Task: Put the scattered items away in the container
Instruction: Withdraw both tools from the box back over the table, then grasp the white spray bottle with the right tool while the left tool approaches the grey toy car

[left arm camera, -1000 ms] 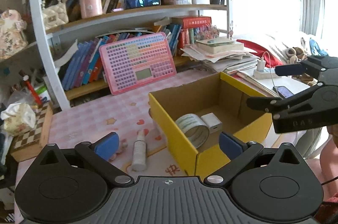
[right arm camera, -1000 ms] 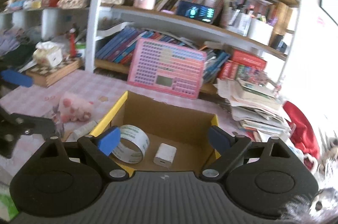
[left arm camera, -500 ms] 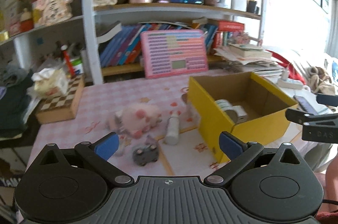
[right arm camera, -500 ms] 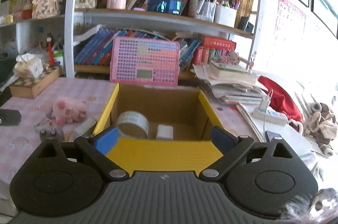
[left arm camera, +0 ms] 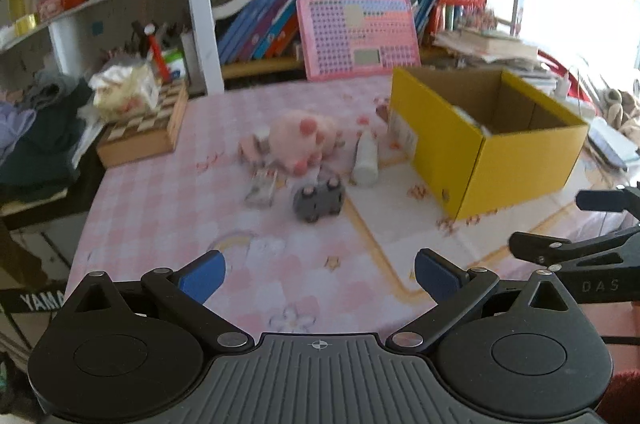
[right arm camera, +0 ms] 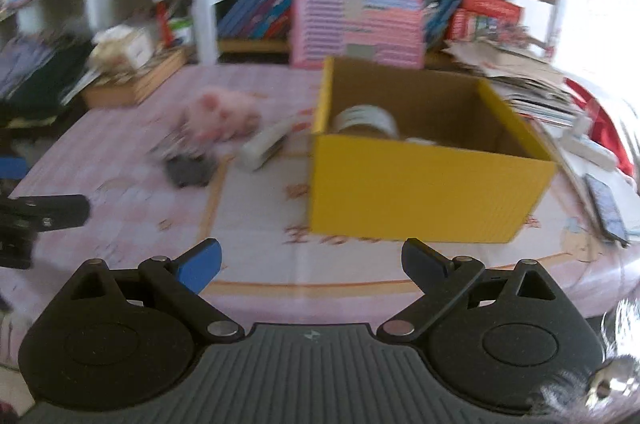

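- I had both tools empty: the left gripper (left arm camera: 318, 274) stood wide with nothing between its blue pads, and the right gripper (right arm camera: 310, 264) was wide too.
- The yellow cardboard box with the open top (left arm camera: 500, 160) sat at about two o'clock from my left tool; a roll of tape (right arm camera: 366, 118) already lay inside it.
- The loose things lay near twelve o'clock from the left gripper: a pink plush pig (left arm camera: 302, 140), a small grey toy car (left arm camera: 318, 200), a small flat packet (left arm camera: 262, 188) and a white plastic bottle (left arm camera: 366, 160).
- The bottle lay on its side just beside the box, its long axis running from twelve to six o'clock.
- I judged the left hand nearer to these; from the right gripper they lay at ten o'clock.
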